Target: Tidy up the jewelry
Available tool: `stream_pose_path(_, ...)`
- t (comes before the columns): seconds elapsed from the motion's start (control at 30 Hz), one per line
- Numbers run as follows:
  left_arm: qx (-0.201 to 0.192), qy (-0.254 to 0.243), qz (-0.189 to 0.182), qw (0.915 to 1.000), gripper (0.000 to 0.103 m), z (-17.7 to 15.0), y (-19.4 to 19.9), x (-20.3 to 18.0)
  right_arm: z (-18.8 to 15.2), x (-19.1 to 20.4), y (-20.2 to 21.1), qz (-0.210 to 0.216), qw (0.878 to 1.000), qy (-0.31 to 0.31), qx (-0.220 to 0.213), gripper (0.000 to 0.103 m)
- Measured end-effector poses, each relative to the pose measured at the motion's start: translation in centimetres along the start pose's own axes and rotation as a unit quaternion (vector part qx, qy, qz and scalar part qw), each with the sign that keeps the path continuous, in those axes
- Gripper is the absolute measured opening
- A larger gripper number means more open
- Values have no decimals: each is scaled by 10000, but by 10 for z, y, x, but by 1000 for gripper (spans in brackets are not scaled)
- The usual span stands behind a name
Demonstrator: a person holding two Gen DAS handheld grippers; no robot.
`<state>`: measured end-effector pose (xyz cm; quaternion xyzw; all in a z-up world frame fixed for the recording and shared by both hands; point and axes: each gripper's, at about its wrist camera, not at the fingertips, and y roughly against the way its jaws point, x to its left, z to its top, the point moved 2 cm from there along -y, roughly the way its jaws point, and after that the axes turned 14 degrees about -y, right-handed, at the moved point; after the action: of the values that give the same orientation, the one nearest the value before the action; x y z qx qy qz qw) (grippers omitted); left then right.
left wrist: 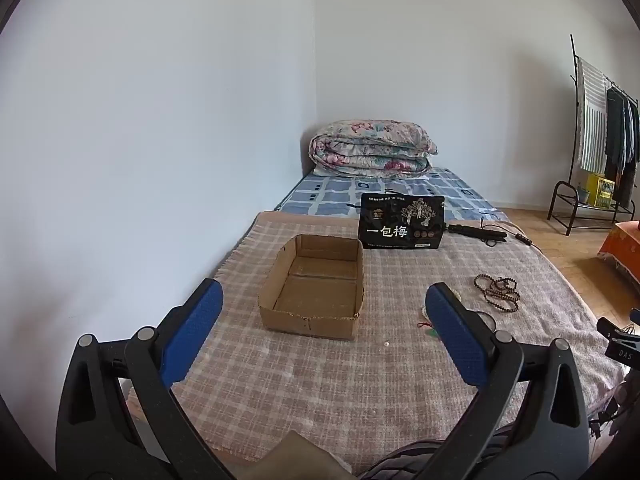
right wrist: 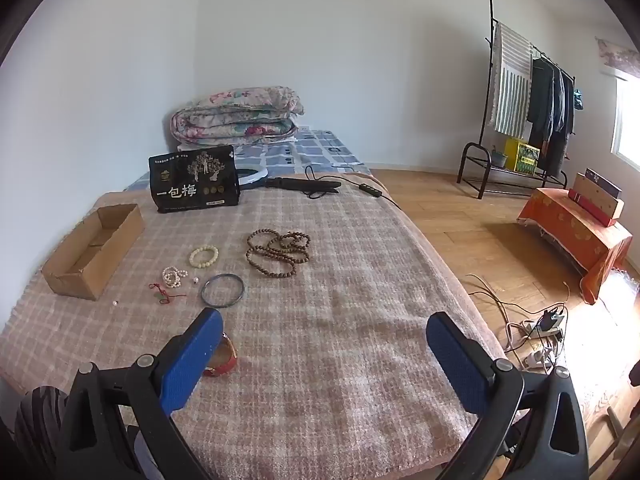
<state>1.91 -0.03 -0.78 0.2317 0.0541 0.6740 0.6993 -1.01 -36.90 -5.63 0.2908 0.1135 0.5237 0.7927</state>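
An empty cardboard box [left wrist: 316, 286] [right wrist: 94, 250] sits on the checked blanket. Right of it lie a brown bead string [right wrist: 279, 251] [left wrist: 498, 291], a cream bead bracelet [right wrist: 204, 256], a pearl bracelet [right wrist: 173, 276], a dark bangle [right wrist: 222, 289], a red cord with a green pendant [right wrist: 162, 295] and a red-strapped watch [right wrist: 224, 358]. My left gripper [left wrist: 324, 334] hovers open just before the box, nothing between its fingers. My right gripper [right wrist: 324, 354] hovers open over bare blanket, its left finger [right wrist: 192, 356] partly hiding the watch.
A black snack bag [right wrist: 195, 178] stands behind the box, with a black tool and cable [right wrist: 308, 186] beside it. A folded floral quilt [left wrist: 370, 148] lies at the bed's far end. The bed's right edge drops to a wooden floor with cables and a power strip [right wrist: 540, 334].
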Motion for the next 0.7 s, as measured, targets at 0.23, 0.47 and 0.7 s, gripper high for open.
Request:
stream_pose_path(0.23, -24, 87, -28, 10000, 103, 2, 1, 1, 1, 0, 1, 7, 10000, 5, 14, 103)
stream_pose_path(0.47, -30, 84, -9, 10000, 103, 8, 4, -1, 1, 0, 2, 3, 10000, 1, -19, 103)
stream_pose_path(0.7, -30, 94, -48, 9999, 103, 12, 6, 1, 1, 0, 1, 6, 10000, -2, -22, 103)
